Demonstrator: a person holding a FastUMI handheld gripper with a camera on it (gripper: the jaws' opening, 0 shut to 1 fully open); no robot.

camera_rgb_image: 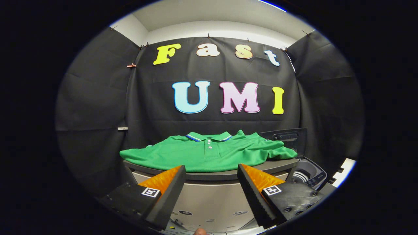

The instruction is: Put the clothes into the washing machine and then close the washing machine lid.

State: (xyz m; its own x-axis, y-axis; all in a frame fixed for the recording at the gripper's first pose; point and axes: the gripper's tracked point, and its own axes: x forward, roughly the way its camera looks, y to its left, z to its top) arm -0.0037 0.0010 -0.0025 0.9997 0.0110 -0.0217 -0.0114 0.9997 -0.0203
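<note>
Nearest to the camera, the two fingers of the gripper [211, 178] are reaching forward with a wide gap between them; the jaws are standing open and are holding nothing. Each finger is carrying a small square marker on its upper side. Between the fingers, very near and low, a small part of a hand [200, 231] is showing (probably a fingertip, I cannot tell more).

Just beyond the fingertips, the table [281, 164] is carrying a green polo shirt [209, 153]. It is lying flat and spread out, its collar pointing to the far side, toward the black cloth wall [98, 114]. Its white buttons are facing up, and the collar has a blue and white stripe. One sleeve is reaching to the left edge of the table, and the right side of the shirt is lying in some folds.

To the right of the table, lower and near the right finger, the washing machine [308, 174] is standing with its round drum open to view. Its lid [287, 137] is standing upright behind the opening, just beside the right end of the shirt.
</note>
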